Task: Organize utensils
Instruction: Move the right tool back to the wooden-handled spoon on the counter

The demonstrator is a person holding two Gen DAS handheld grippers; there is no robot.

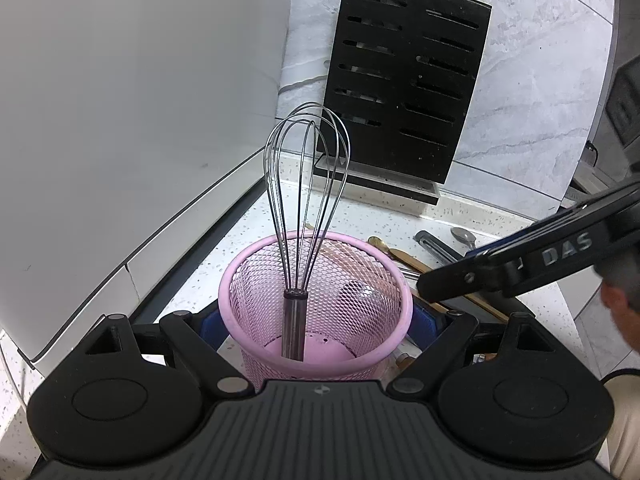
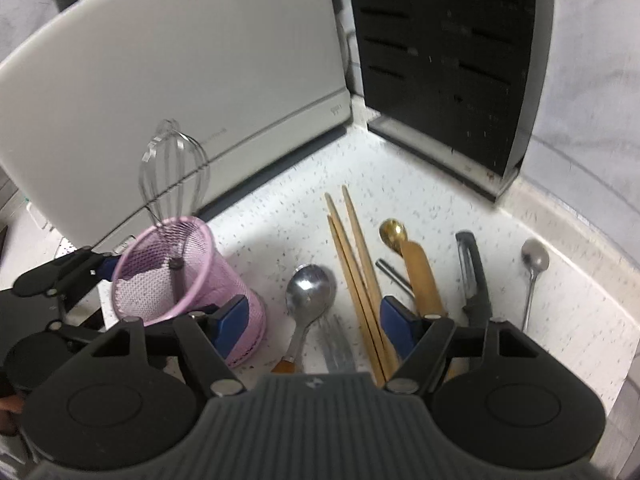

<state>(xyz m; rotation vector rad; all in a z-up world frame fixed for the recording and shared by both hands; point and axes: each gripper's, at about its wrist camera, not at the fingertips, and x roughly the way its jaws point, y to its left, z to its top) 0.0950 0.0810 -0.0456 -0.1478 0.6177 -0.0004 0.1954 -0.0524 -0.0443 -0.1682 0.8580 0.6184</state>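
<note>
Left tongs (image 2: 160, 292) clamped on pink mesh cup (image 2: 180, 276) holding whisk (image 2: 174, 184); right tongs (image 2: 312, 324) spread above tabletop spoon (image 2: 310, 292), chopsticks (image 2: 356, 264); next, probably pinching one.

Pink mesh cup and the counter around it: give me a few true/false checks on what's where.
1. The whisk stands in the pink mesh cup, handle down. True.
2. The left tool is shut on the cup. True, its blue pads sit against both sides.
3. The right tool holds the big spoon. False: its jaws are open, holding nothing.
4. The chopsticks are in the cup. False: they lie on the counter.
5. The peeler lies between the chopsticks and the small spoon. True.
</note>
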